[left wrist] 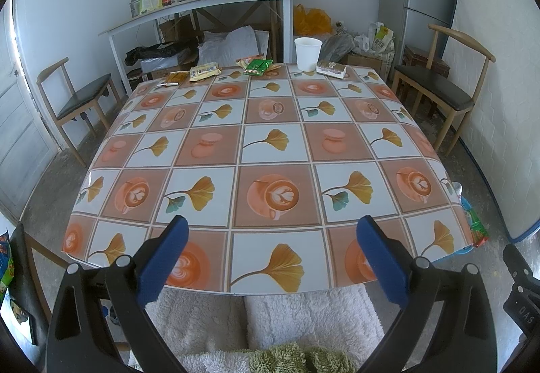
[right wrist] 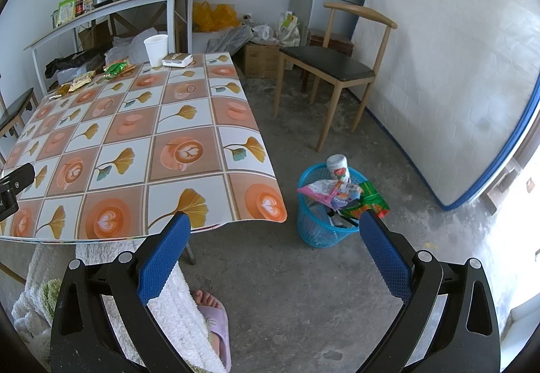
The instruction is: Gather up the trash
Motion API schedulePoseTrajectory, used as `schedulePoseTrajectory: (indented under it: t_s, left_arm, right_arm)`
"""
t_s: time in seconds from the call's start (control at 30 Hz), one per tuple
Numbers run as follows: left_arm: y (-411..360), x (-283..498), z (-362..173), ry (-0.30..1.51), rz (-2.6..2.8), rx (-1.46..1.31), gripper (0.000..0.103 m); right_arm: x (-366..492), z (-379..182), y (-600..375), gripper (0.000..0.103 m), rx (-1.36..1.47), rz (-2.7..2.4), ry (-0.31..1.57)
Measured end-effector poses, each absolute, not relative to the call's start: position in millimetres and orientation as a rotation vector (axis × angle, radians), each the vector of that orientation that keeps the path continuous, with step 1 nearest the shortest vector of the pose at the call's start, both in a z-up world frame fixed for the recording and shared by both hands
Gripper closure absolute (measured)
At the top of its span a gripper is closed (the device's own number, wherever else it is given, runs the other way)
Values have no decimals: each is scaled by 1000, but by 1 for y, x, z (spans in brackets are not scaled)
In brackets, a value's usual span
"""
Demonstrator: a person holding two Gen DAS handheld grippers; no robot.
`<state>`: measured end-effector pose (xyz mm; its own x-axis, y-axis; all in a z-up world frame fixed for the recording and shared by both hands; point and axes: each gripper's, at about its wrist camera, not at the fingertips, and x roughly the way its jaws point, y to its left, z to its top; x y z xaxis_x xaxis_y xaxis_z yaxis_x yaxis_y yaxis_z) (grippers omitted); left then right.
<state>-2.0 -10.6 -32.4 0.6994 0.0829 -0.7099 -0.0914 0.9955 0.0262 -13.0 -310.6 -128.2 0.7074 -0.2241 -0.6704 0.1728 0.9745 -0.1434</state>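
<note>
Both hand-held grippers, left (left wrist: pixel 271 250) and right (right wrist: pixel 271 245), are spread and empty. Wrappers (left wrist: pixel 258 66) and a paper cup (left wrist: pixel 307 53) sit at the worktop's (left wrist: pixel 270 143) far edge; the blue basket (right wrist: pixel 325 224), already holding trash, stands on the floor just beside the worktop.

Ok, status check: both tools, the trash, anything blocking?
Left tool open, empty. Right tool open, empty. Wrappers and cup at table's far edge; blue basket holds trash. Nothing blocking.

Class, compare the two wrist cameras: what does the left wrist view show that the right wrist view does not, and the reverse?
Left wrist only: the full width of the table and a chair on its left side. Right wrist only: the whole blue basket with wrappers inside, and a slippered foot. Both: the white cup, the green packet, and open, empty grippers.
</note>
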Motion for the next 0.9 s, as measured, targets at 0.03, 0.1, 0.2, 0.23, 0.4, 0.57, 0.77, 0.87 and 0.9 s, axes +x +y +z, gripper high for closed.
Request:
schedulePoseTrajectory:
  t_s: [0.03,0.1,0.2,0.23,0.4,0.57,0.77,0.87,0.9]
  left_arm:
    - [-11,-2,-32,791,97,-12,5]
    - [-11,-2,-33,792,98,-12,5]
    - [-11,-2,-33,792,98,-12,5]
    - [-11,-2,-32,791,98,-11,5]
    - [-11,-2,-33,794,96,-10,5]
    - [-11,-1,-33,802,96,-8,5]
    - [-11,-1,-33,804,95,-7,5]
    - [-12,-1,-34,809,95,-6,5]
    - [-11,-1,-33,810,95,-7,5]
  right_arm:
    - [-13,-128,-311,7,-72,-221,754]
    - [-13,-128,-311,7,-71,-220,754]
    - [-13,-128,-311,7,-71,-221,754]
    - [-13,-129,-310,7,-70,-221,754]
    - [-13,-129,-310,7,-70,-221,753]
    - [-13,-129,-311,7,-69,-221,754]
    - [-13,-127,-311,7,-68,-222,754]
    - [-13,-127,-311,7,-67,-222,755]
    - [-13,-127,-311,7,-67,-223,754]
